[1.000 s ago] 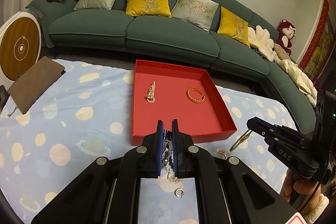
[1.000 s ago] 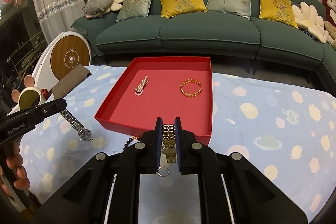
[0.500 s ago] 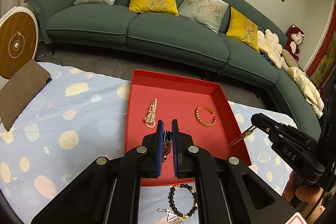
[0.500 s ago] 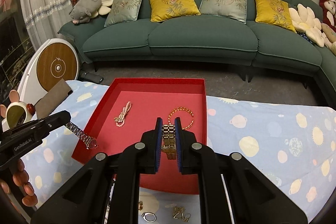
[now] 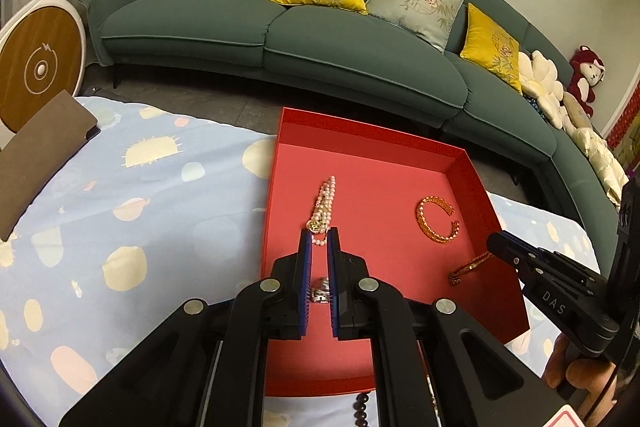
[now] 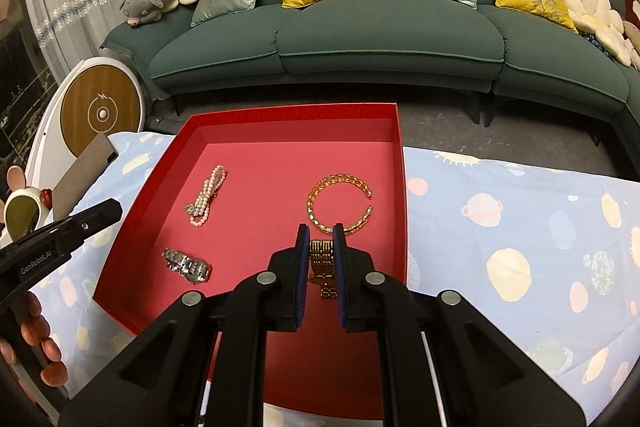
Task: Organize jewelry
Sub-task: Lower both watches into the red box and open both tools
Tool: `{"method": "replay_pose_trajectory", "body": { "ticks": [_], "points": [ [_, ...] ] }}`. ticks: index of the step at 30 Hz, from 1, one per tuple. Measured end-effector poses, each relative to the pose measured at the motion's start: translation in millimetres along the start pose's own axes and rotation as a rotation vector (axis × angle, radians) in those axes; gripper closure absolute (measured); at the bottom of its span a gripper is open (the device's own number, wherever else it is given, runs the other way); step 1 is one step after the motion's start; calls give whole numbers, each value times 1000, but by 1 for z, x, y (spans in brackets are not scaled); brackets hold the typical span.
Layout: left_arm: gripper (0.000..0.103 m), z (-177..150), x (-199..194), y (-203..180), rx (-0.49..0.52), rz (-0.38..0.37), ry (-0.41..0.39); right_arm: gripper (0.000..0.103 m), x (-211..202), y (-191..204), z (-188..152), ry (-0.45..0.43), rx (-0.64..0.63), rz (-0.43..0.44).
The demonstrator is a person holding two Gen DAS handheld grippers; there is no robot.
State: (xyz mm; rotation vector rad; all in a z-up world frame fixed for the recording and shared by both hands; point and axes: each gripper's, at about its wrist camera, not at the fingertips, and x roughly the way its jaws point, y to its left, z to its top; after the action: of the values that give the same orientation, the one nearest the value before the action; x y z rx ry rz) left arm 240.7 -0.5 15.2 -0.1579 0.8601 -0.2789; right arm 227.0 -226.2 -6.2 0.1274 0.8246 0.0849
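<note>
A red tray (image 5: 288,131) (image 6: 280,113) lies on the blue patterned cloth. In it are a pearl strand (image 5: 323,207) (image 6: 206,201) and a gold open bangle (image 5: 437,219) (image 6: 339,201). A silver watch (image 6: 187,265) (image 5: 321,291) lies on the tray floor near its front left. My left gripper (image 5: 319,233) hangs over it, jaws slightly parted, empty. My right gripper (image 6: 321,229) holds a gold watch (image 6: 321,259) (image 5: 470,267) low over the tray's front right, jaws a little apart around the band.
A dark bead bracelet (image 5: 360,407) lies on the cloth in front of the tray. A brown pouch (image 5: 40,151) (image 6: 82,175) lies at the table's far left. A green sofa (image 6: 360,39) runs behind the table.
Both grippers moved forward over the tray. The left gripper opened and let the silver watch down onto the tray floor. The right gripper lowered the gold watch and its jaws widened.
</note>
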Motion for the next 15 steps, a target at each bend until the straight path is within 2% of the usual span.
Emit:
{"method": "replay_pose_trajectory", "body": {
  "ticks": [1,2,3,4,5,6,15],
  "points": [
    [94,0,0,0,-2,1,2,89,-2,1,0,-12,-4,-8],
    [93,1,-1,0,-3,5,4,80,-4,2,1,-20,-8,-13],
    [88,1,-1,0,-3,8,8,74,-7,2,2,-31,-11,-21],
    [79,1,-2,-1,-2,11,7,63,-13,3,3,-52,-12,-32],
    [75,1,-4,-2,0,19,1,61,-18,2,5,-71,-10,-38],
    [70,1,-8,-3,5,28,-8,61,-24,2,6,-86,-8,-40],
    [65,-4,-54,-18,38,0,-66,61,-101,-3,7,-180,41,-49]
  ]
}}
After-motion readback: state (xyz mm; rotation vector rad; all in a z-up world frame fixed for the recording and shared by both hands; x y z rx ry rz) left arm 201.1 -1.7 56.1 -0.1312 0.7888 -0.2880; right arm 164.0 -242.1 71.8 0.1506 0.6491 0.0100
